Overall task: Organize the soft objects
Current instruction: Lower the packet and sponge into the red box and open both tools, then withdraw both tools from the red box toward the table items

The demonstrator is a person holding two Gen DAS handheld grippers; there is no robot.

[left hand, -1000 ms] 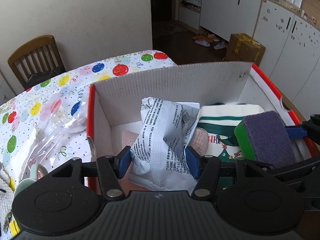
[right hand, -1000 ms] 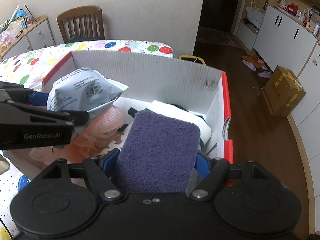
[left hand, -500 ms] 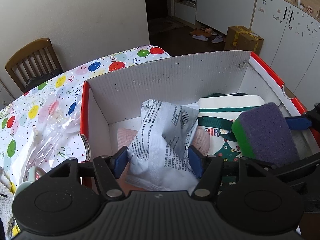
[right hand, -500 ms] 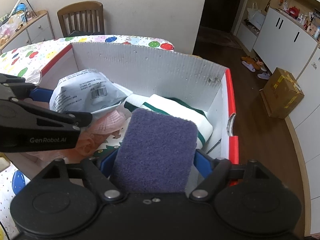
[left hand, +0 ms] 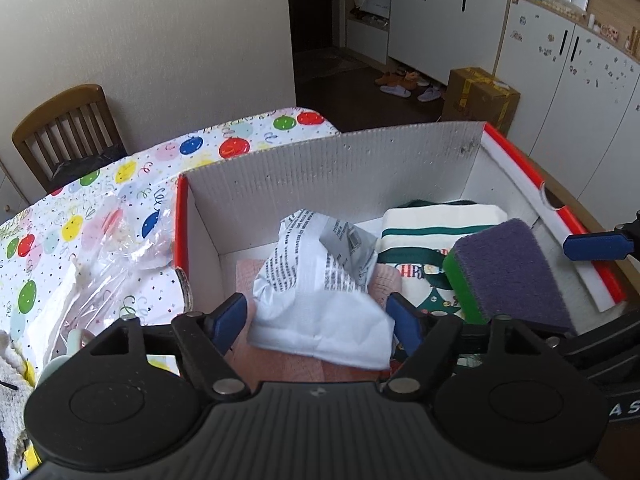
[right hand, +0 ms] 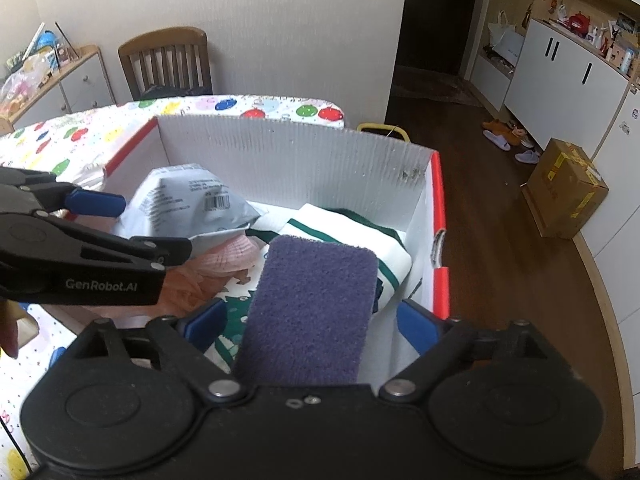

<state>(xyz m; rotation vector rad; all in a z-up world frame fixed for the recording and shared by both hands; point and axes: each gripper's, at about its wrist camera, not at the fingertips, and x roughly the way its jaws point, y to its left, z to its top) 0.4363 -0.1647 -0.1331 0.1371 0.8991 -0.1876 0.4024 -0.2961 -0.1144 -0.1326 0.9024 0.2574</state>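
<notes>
Purple-topped scouring sponge (right hand: pixel 308 312) lies in the cardboard box (right hand: pixel 280 160), right gripper (right hand: pixel 308 320) opening, pads clear of it. Light, springy; grip across its sides. Left gripper (left hand: pixel 316 320) opening around crinkly printed pouch (left hand: pixel 320 292) at box centre, likely slippery.

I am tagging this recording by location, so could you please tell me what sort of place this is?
Most likely a lived-in home, in a dining area by the entrance hall. A wooden chair stands at a table under a balloon-print tablecloth, white cabinets line the wall, and slippers lie on the dark floor.
</notes>
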